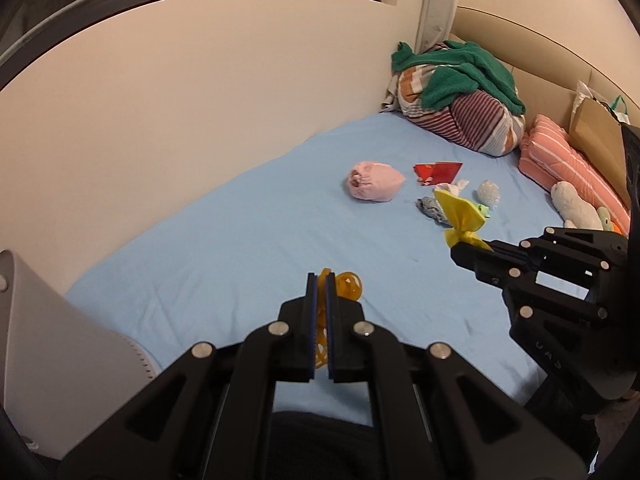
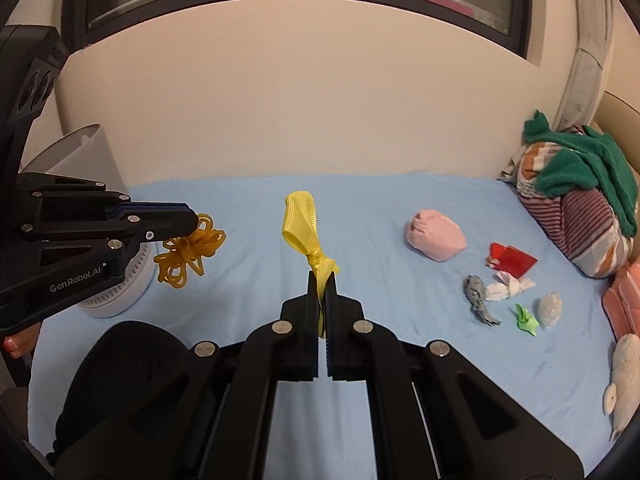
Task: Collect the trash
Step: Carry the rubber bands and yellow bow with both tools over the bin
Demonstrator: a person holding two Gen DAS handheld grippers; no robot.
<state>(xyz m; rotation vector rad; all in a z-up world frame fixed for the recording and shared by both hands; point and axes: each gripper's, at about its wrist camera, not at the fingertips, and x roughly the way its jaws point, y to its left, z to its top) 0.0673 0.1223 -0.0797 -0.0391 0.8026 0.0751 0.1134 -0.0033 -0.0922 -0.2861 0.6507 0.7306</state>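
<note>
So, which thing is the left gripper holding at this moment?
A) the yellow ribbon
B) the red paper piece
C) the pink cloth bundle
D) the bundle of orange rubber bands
D: the left gripper is shut on the bundle of orange rubber bands, which hangs above the blue bed sheet, while the right gripper is the one pinching the yellow ribbon.

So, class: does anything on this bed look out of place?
Yes. Small litter sits scattered on the blue sheet near the pillows: red paper, crumpled white tissue, a grey scrap, a green scrap. It doesn't belong on bedding.
</note>
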